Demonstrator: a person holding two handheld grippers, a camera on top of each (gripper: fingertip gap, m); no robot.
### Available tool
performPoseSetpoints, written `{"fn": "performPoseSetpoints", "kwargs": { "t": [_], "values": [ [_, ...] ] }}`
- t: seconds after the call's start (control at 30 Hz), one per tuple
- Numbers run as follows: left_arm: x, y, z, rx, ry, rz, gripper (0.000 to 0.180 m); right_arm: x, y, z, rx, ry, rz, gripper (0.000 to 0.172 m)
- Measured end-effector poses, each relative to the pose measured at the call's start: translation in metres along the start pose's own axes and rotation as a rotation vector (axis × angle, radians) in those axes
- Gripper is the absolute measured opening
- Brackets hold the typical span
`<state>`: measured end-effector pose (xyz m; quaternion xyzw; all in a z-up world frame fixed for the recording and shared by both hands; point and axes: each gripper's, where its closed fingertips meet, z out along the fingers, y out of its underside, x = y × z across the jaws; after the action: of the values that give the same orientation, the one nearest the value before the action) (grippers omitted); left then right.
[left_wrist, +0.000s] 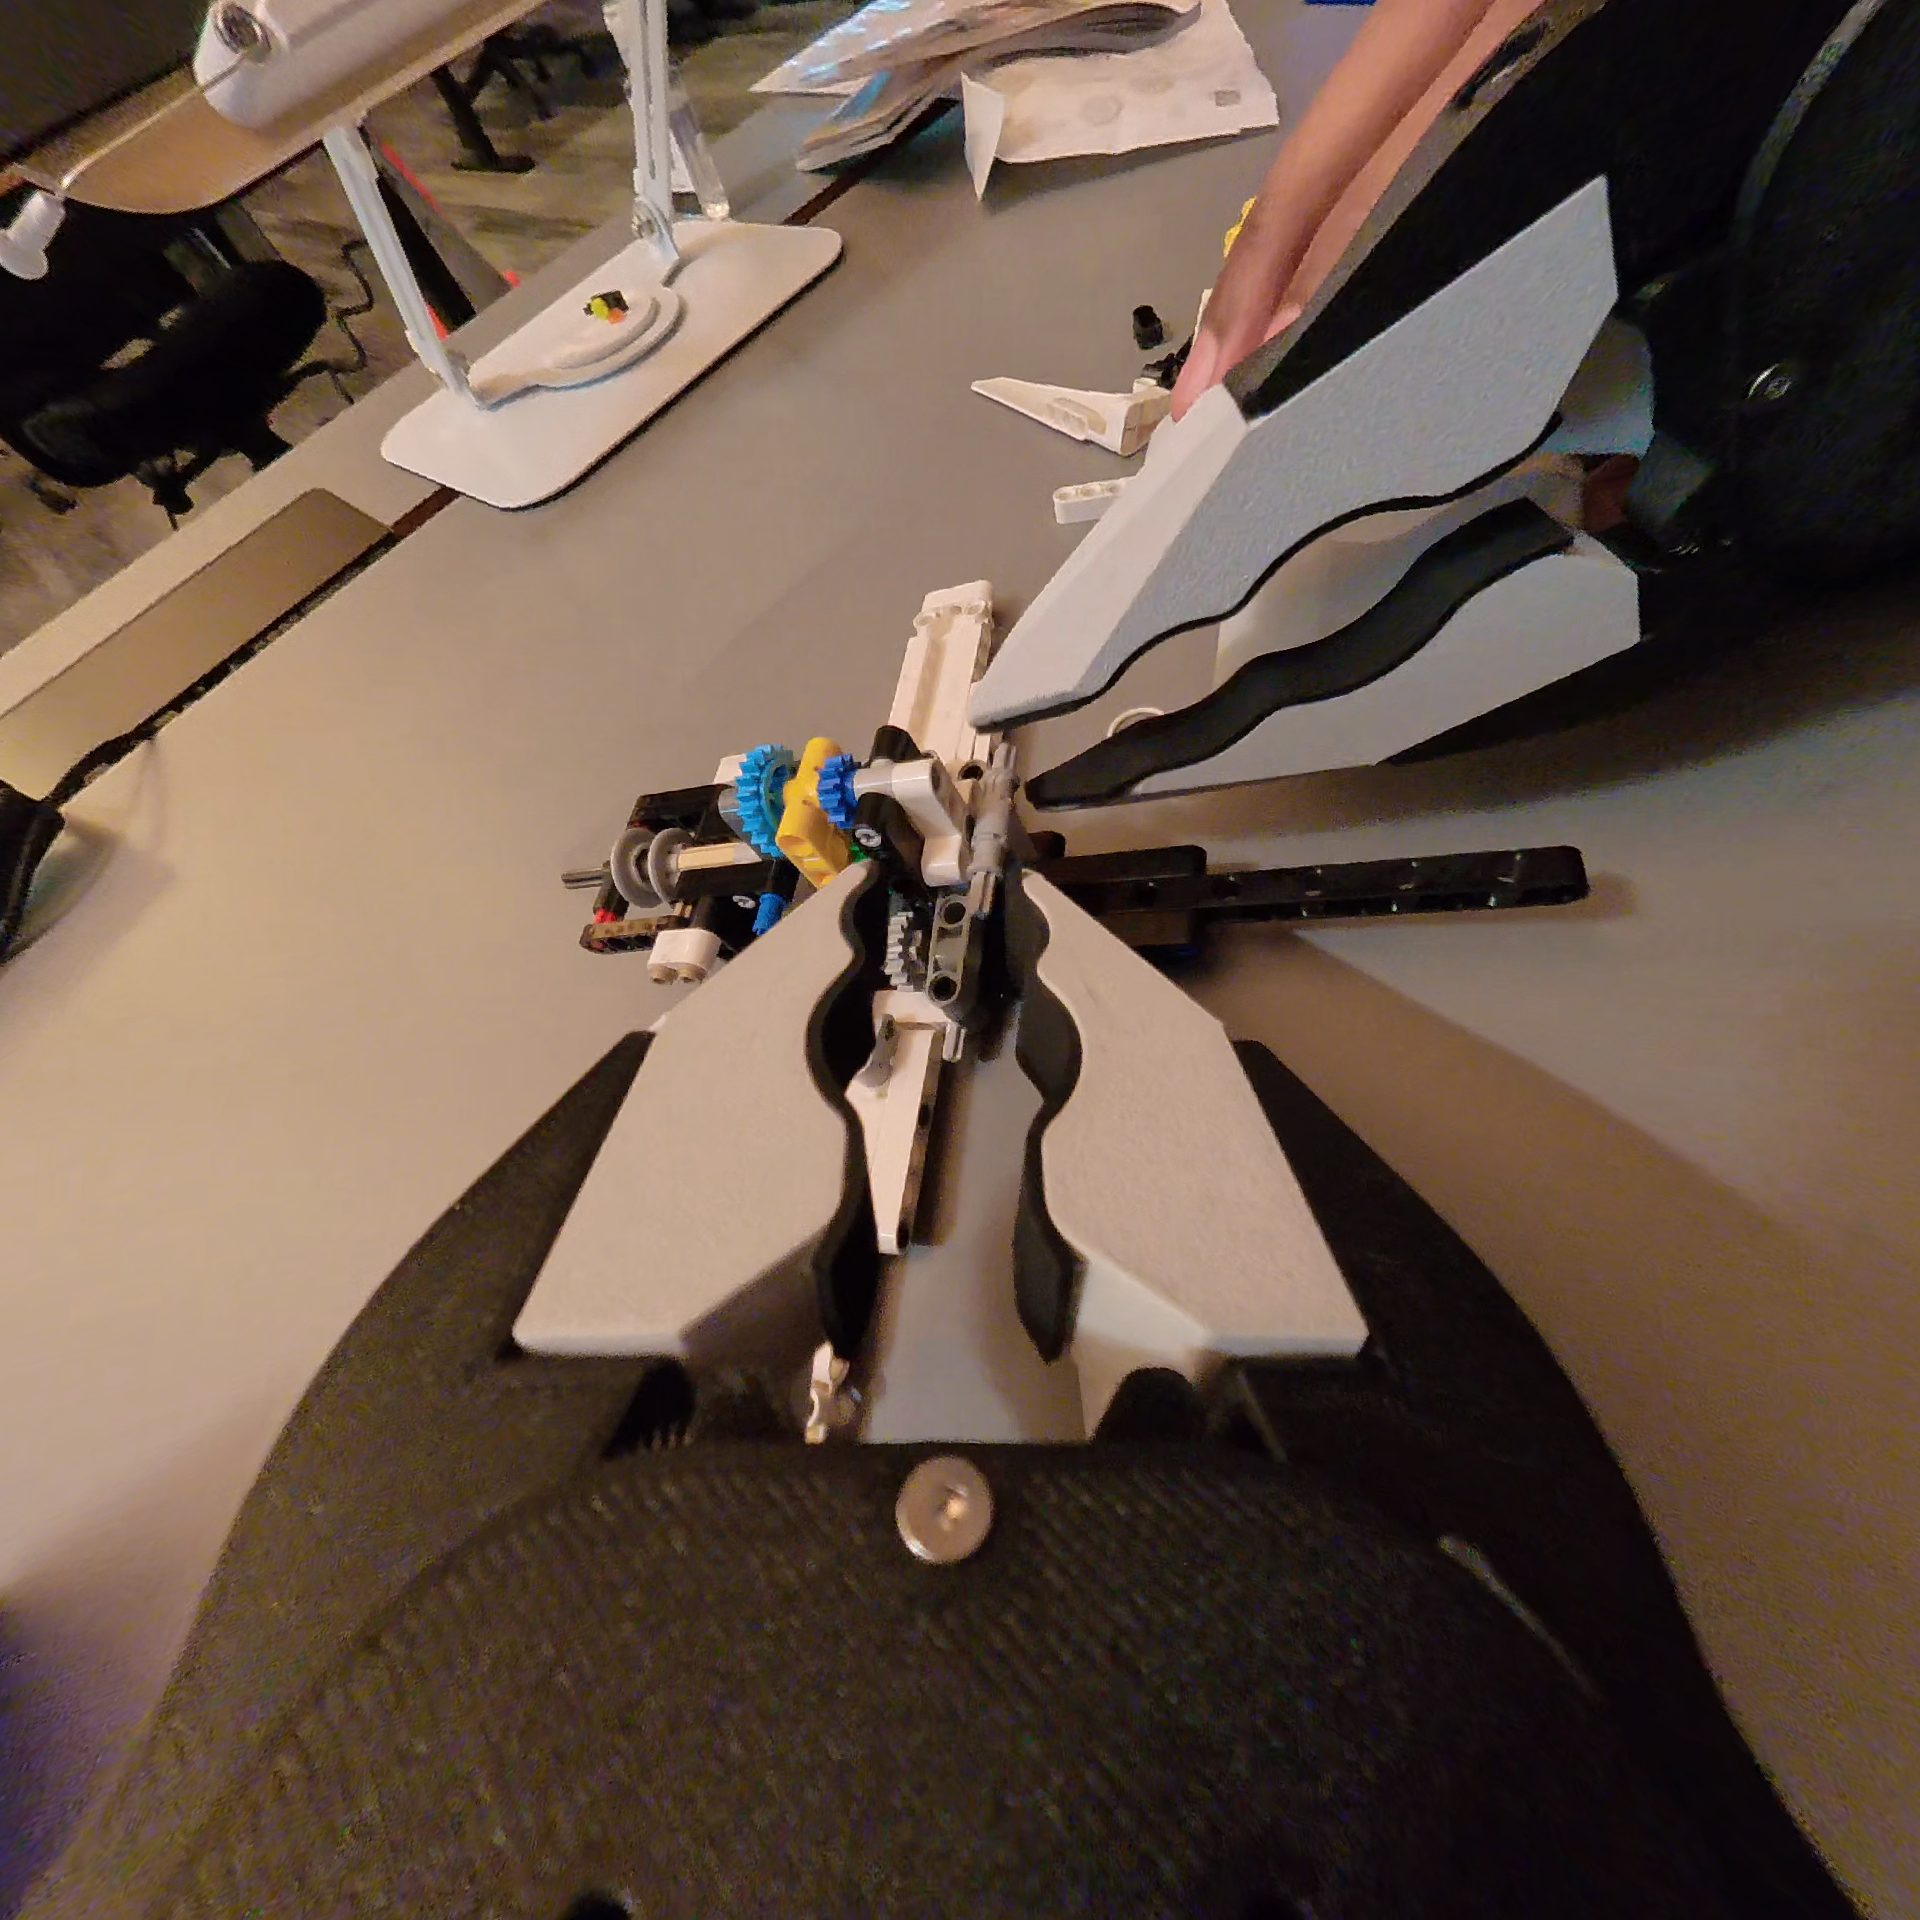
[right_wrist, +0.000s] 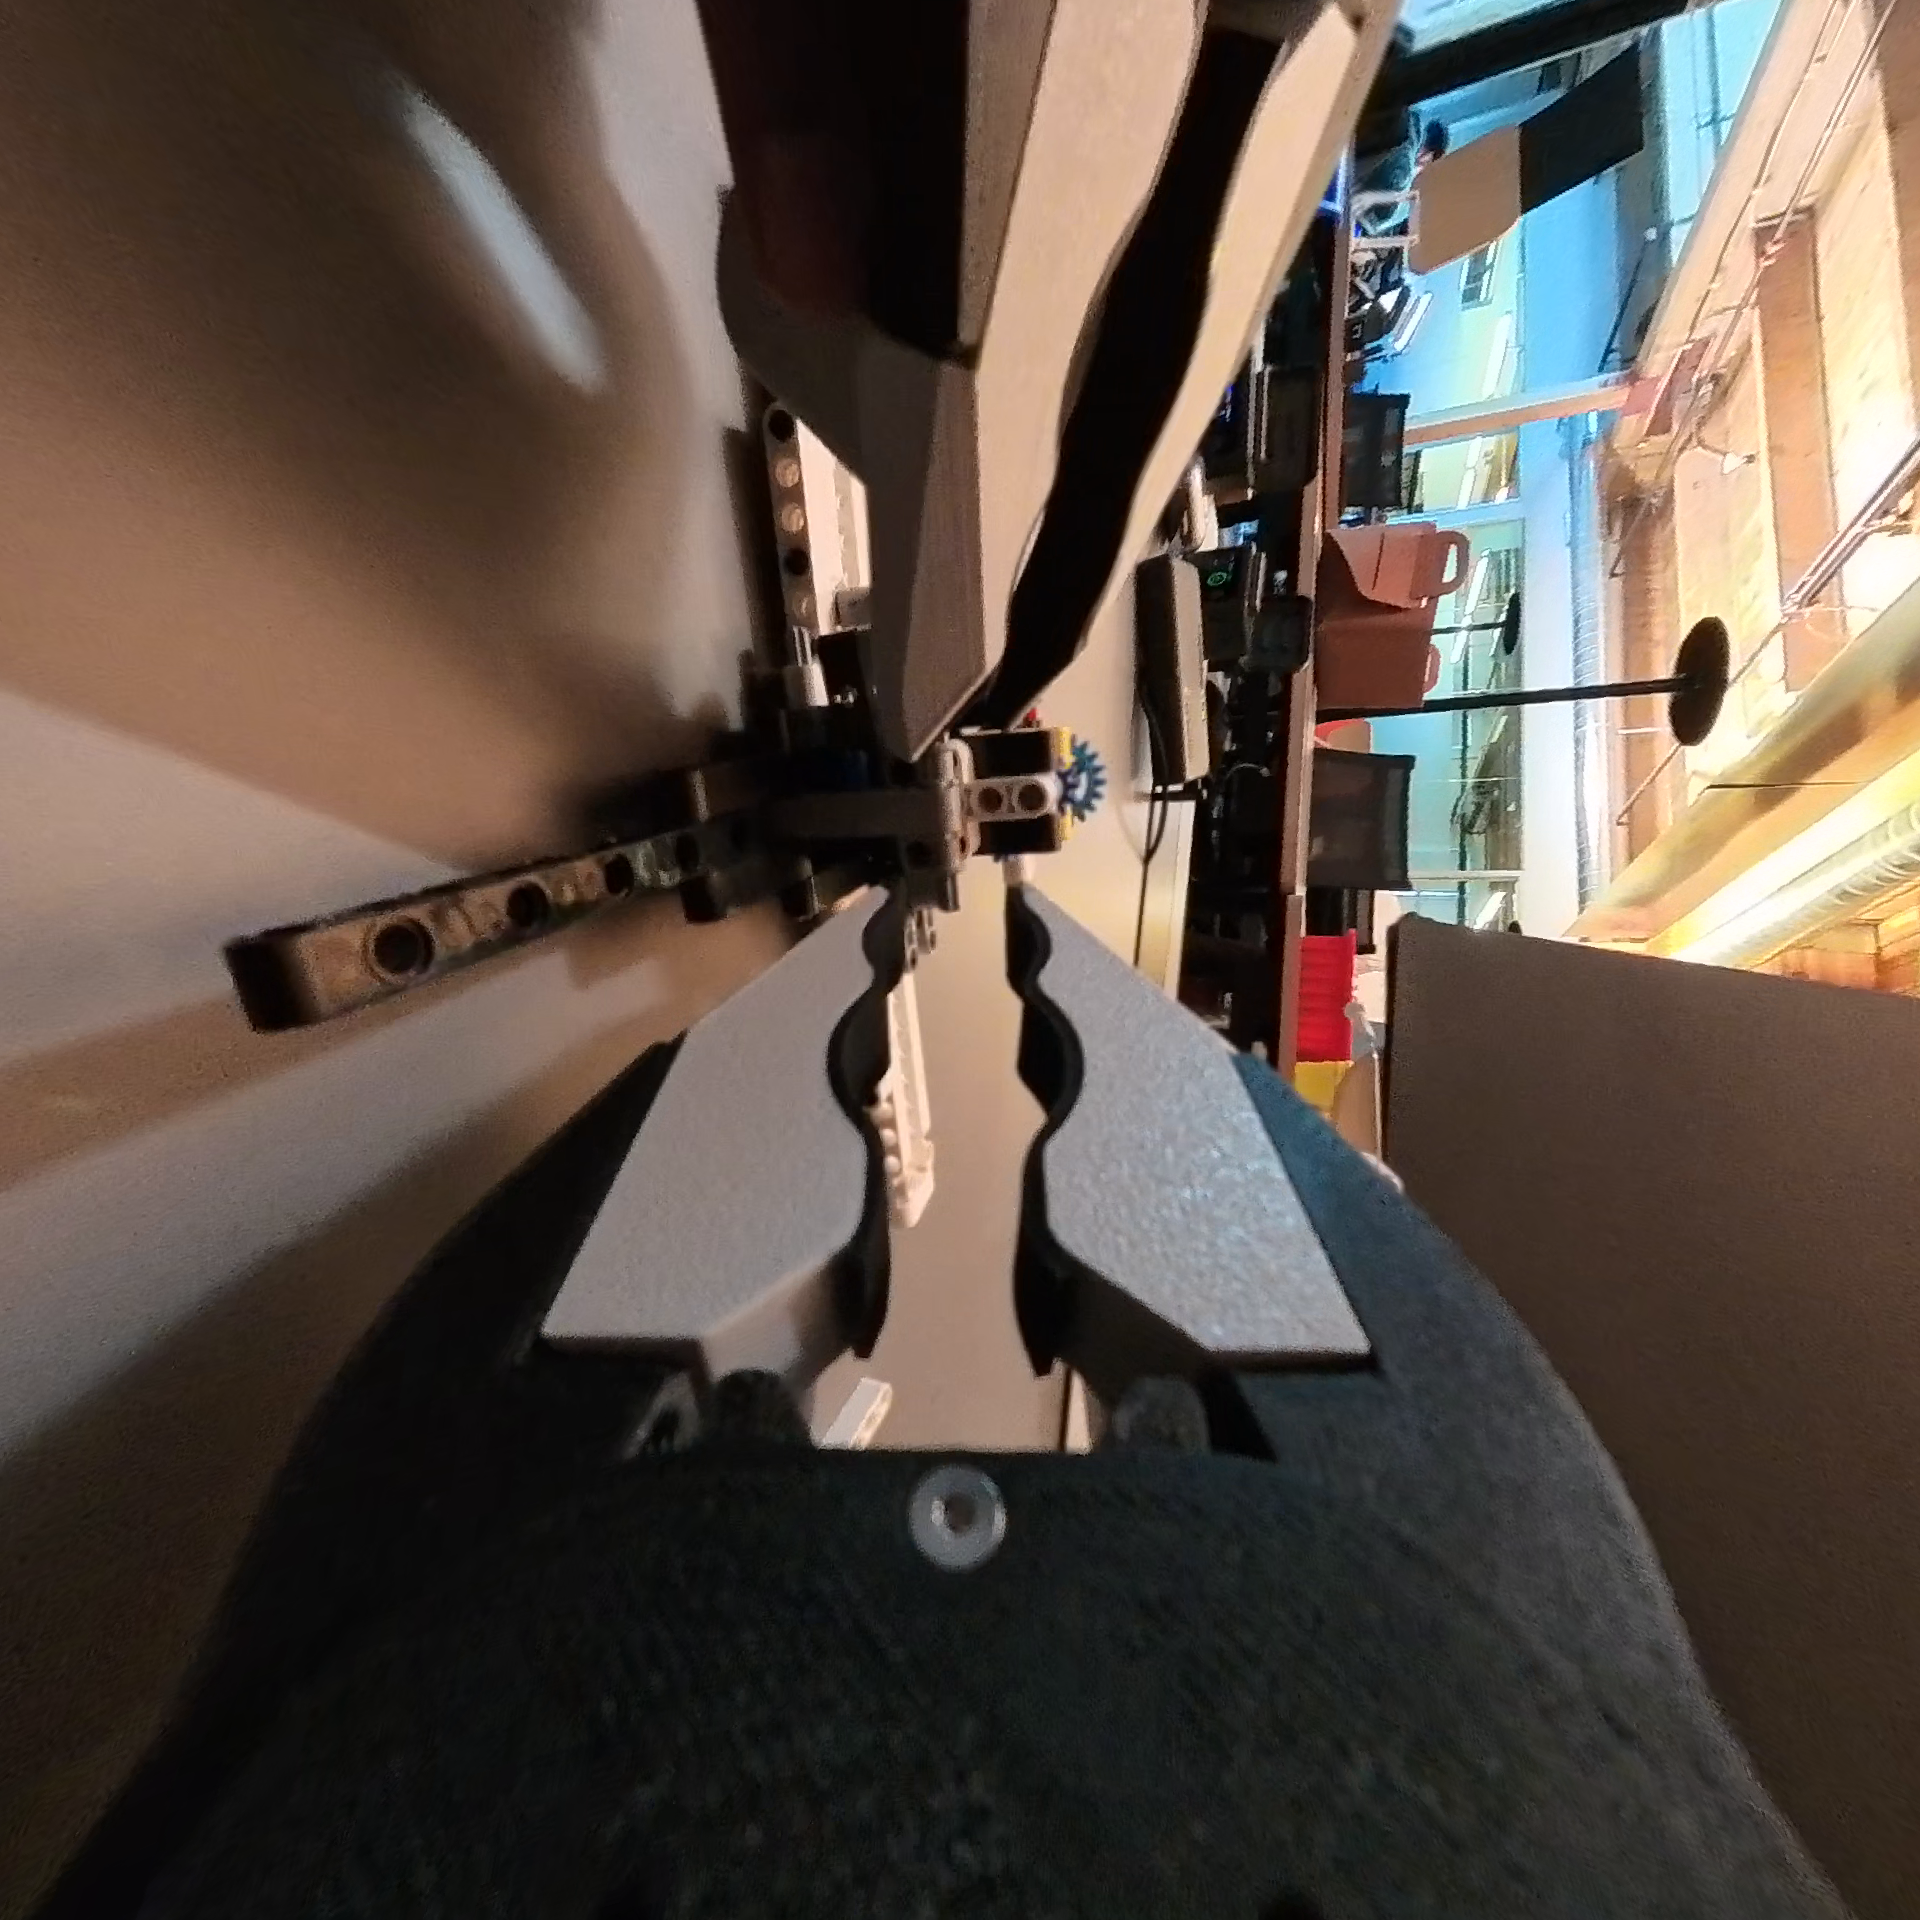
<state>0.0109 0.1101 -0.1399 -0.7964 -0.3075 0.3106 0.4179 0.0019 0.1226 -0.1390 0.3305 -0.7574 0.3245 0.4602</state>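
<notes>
the toy brick model (left_wrist: 831, 831) rests on the grey table (left_wrist: 416, 1039), a cluster of black, white, yellow and blue parts with gears on top. two long axes cross at its core: a white beam (left_wrist: 951, 665) runs away from the left gripper (left_wrist: 935, 894) along that gripper's own line of sight, and a black beam (left_wrist: 1403, 883) with holes runs out to the right, roughly square to the white one.

left gripper: it straddles the near end of the model from directly behind. its fingers (left_wrist: 758, 997) stand a little apart with the grey and white middle section lying between them. the dark pads sit close against that section on both sides, and i judge it clamped there (the contact on the far right pad is partly in shadow).

right gripper (right_wrist: 951, 894): it comes in from the right side, turned on its edge, so the table appears as a wall in its own view. its fingers (right_wrist: 1132, 1049) are slightly apart. the tips reach the core of the model at a small grey pin piece (left_wrist: 992, 821), but whether they press on it or only touch i cannot tell, since that view is blurred. a hand (left_wrist: 1278, 260) lies along the top of this gripper.

nearness: both grippers meet at the same crossing point; the left is aligned with the white beam, the right lies nearly along the black one.

elsewhere, a white lamp base (left_wrist: 613, 353) and loose papers (left_wrist: 1039, 94) lie well apart, with a few spare white parts (left_wrist: 1081, 405) beyond the right gripper.
</notes>
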Motion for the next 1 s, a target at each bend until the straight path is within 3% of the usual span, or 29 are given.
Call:
{"fn": "performPoseSetpoints", "kwargs": {
  "t": [0.17, 0.47, 0.63, 0.83, 0.93, 1.0],
  "values": [
    [0.0063, -0.0002, 0.0002, 0.001, 0.020, 0.040, 0.005, -0.0040, -0.0026, 0.0034, -0.005, -0.004, -0.042, 0.016],
    [0.0020, -0.0003, 0.0053, -0.014, -0.033, 0.063, 0.012, -0.0024, -0.0053, 0.0085, -0.006, 0.022, -0.060, 0.008],
    [0.0071, -0.0075, 0.0043, 0.027, -0.021, 0.073, 0.000, -0.0014, -0.0057, 0.0081, 0.002, 0.001, -0.004, 0.005],
    [0.0047, -0.0069, 0.0024, 0.027, -0.014, 0.039, 0.000, -0.0008, -0.0069, 0.0090, 0.000, 0.008, -0.013, 0.004],
    [0.0032, -0.0069, 0.0016, 0.035, -0.043, 0.083, 0.018, -0.0007, -0.0066, 0.0084, 0.010, 0.004, 0.003, 0.005],
    [0.0050, -0.0036, 0.0038, 0.010, -0.053, 0.114, 0.017, -0.0008, -0.0064, 0.0076, 0.016, 0.003, 0.007, 0.004]
  ]
}}
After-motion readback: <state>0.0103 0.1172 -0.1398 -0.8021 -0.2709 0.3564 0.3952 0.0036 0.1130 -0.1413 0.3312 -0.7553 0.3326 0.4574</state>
